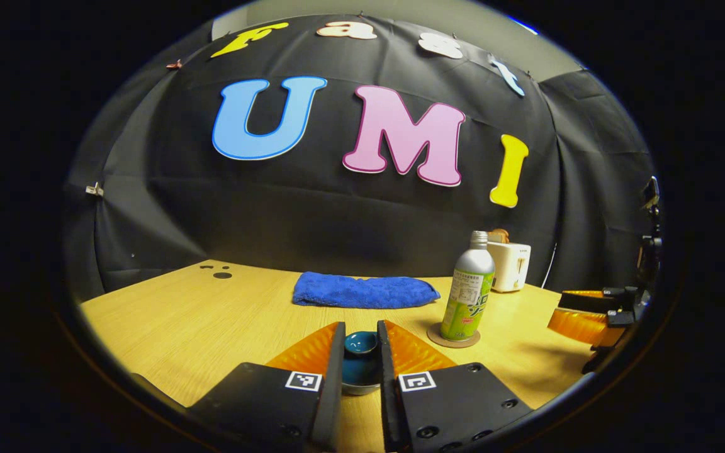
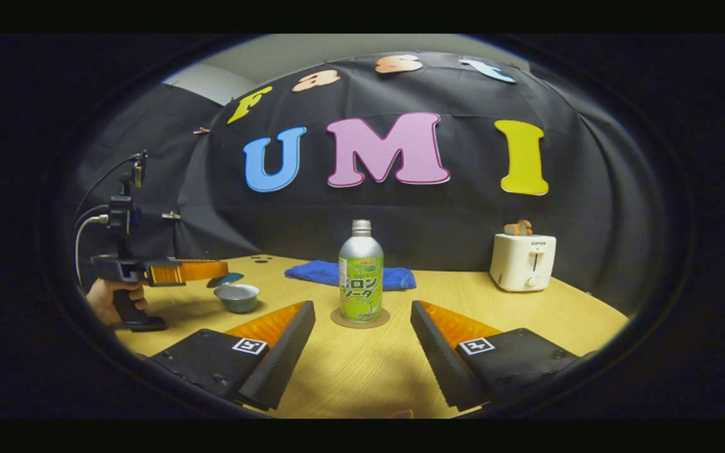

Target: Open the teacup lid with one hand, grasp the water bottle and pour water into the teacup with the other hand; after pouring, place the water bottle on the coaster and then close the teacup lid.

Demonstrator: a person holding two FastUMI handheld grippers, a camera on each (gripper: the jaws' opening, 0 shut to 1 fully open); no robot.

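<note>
My left gripper (image 1: 360,332) is shut on the teal teacup lid (image 1: 361,346). In the right gripper view the left gripper (image 2: 211,271) holds that lid (image 2: 224,280) tilted, just above and left of the open teacup (image 2: 240,297). A silver water bottle (image 1: 469,289) with a green label stands upright on a round coaster (image 1: 454,340) to the right. My right gripper (image 2: 360,309) is open low over the table, with the bottle (image 2: 360,277) and its coaster (image 2: 360,318) a short way ahead between its fingers, untouched. The right gripper (image 1: 579,314) also shows at the far right.
A folded blue towel (image 1: 362,291) lies at the back of the wooden table (image 1: 199,327). A white toaster (image 2: 522,261) with bread in it stands back right. A hand (image 2: 107,299) grips the left gripper's handle.
</note>
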